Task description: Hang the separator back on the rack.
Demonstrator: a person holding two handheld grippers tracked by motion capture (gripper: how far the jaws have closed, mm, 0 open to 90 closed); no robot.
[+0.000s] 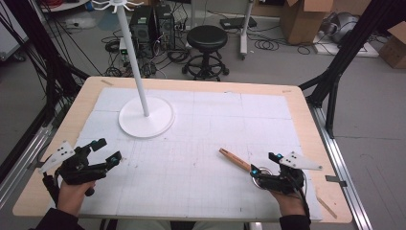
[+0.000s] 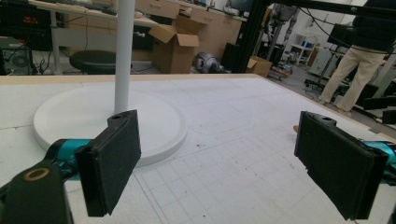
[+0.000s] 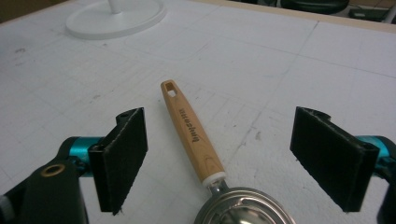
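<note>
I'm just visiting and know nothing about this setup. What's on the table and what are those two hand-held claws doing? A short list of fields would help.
table: wooden table covered by a white gridded mat
stand: white stand, round base and tall pole, far left of mat
utensil: wooden-handled spoon with a metal bowl, lying flat near right
left gripper: left gripper open, holding nothing, aimed toward the stand
right gripper: right gripper open, jaws either side of the spoon's handle, not touching it
handle detail: hanging hole at far end

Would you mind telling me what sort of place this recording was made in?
Probably a lab or workshop: computer towers with loose cables on the floor, cardboard boxes, and a black frame around the table.
</note>
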